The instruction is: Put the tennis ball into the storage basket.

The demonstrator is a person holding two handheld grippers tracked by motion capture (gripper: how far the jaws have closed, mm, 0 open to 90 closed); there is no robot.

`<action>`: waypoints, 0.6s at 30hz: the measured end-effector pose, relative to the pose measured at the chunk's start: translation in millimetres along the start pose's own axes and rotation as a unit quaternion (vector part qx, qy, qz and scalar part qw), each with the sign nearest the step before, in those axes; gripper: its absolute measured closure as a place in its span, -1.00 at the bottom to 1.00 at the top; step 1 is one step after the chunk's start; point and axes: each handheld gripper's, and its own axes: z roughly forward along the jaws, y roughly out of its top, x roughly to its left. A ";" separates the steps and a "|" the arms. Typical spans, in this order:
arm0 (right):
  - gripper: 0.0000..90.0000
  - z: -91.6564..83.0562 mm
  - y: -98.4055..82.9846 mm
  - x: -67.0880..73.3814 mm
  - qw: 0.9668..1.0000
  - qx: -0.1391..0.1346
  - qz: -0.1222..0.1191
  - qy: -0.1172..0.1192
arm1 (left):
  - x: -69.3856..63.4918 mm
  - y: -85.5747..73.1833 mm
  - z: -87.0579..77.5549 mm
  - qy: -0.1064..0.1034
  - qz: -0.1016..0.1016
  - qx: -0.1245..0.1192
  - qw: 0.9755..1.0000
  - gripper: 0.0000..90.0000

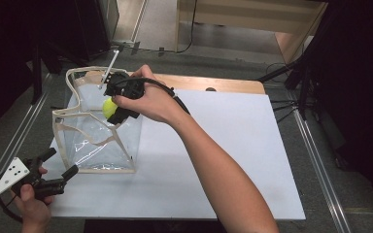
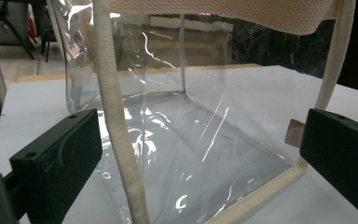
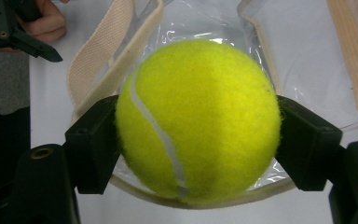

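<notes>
One desk, one clear bag, two grippers, one tennis ball.

The white-topped desk (image 1: pixel 223 145) carries a transparent bag (image 1: pixel 97 141) with cream webbing trim, standing open near its left edge. The left gripper (image 1: pixel 60 165) waits by the front-left corner with jaws spread wide and empty. The right gripper (image 1: pixel 119 104) hangs over the bag's mouth, its jaws against both sides of the fuzzy yellow-green, white-seamed tennis ball (image 3: pixel 198 121).

In the high view the right hand (image 1: pixel 148 99) covers most of its hand-held gripper (image 1: pixel 118 112), and the tennis ball (image 1: pixel 109 108) peeks out as a sliver. In the left gripper view the clear bag (image 2: pixel 205 135) is cut off by the frame's top and bottom edges. Whether the pads still press the ball is hard to say, perhaps barely.
</notes>
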 end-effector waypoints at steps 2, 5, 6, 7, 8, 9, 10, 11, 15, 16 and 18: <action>-0.68 -3.5 0.1 1.5 1.000 -0.012 0.003 -0.002 | -0.1 0.0 0.1 0.000 0.000 0.000 1.000 -1.00; -0.77 -5.9 0.4 1.8 1.000 -0.016 0.000 -0.006 | 0.0 0.0 0.0 0.000 0.001 0.001 1.000 -1.00; -0.77 -7.5 0.2 2.3 1.000 -0.019 0.003 -0.006 | -0.1 0.0 0.1 0.001 0.000 0.000 1.000 -1.00; -0.77 -7.5 0.2 2.3 1.000 -0.019 0.003 -0.006 | -0.1 0.0 0.0 0.000 0.000 0.000 1.000 -1.00; -0.77 -8.0 0.0 2.5 1.000 -0.019 0.004 -0.009 | 0.0 0.0 0.1 0.001 0.000 0.001 1.000 -1.00; -0.77 -8.2 -0.4 2.5 1.000 -0.020 0.004 -0.011 | 0.0 0.0 0.1 0.000 0.000 0.000 1.000 -1.00; -0.77 -8.7 -0.6 2.4 1.000 -0.021 0.005 -0.012 | -0.1 0.1 0.1 0.001 0.000 0.001 1.000 -1.00; -0.77 -9.3 -0.9 2.5 1.000 -0.022 0.006 -0.012 | 0.1 0.0 0.0 0.000 0.001 0.002 1.000 -1.00; -0.77 -11.5 -1.9 1.9 0.999 -0.029 0.007 -0.013 | 0.2 -0.1 0.2 0.000 -0.001 0.000 1.000 -1.00; -0.77 -12.1 -2.1 2.0 0.999 -0.030 0.008 -0.014 | 0.1 0.0 0.2 0.000 0.000 0.000 1.000 -1.00; -0.77 -13.0 -2.4 2.1 0.999 -0.032 0.008 -0.013 | 0.0 0.0 0.2 0.001 0.000 0.001 1.000 -1.00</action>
